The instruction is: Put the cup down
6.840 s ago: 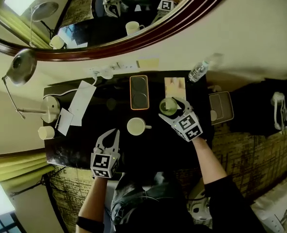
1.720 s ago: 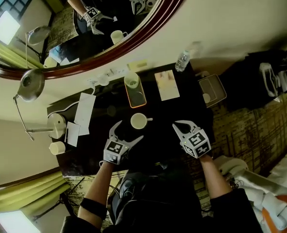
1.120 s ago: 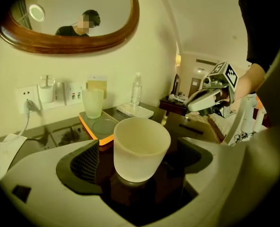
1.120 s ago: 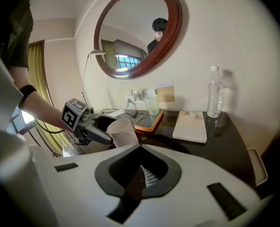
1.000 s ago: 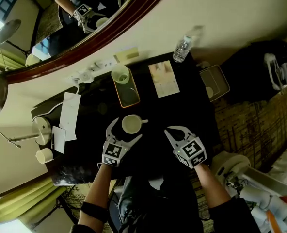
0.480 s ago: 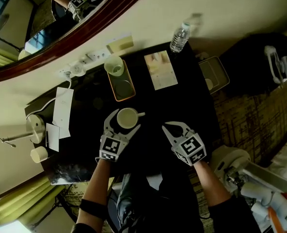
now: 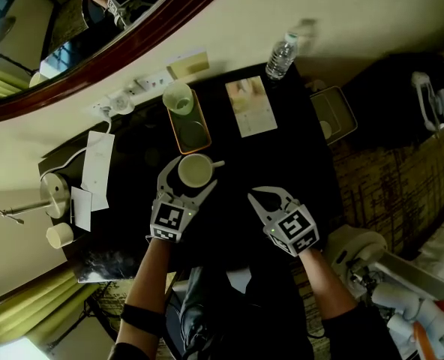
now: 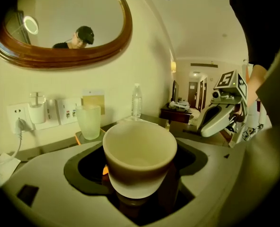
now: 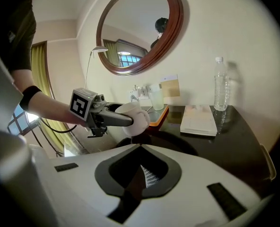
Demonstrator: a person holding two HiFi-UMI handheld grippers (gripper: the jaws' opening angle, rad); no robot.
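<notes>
The left gripper, whose jaws have just been closing, grips the white mug, seemingly lifted off the black table. The right gripper is closed and empty.

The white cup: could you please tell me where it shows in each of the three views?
Head view: white cup left of centre, just below the orange tray.
Left gripper view: cup at the centre, large in the foreground.
Right gripper view: cup left of centre, at mid-height.
Shared landmark: the water bottle by the wall.
</notes>
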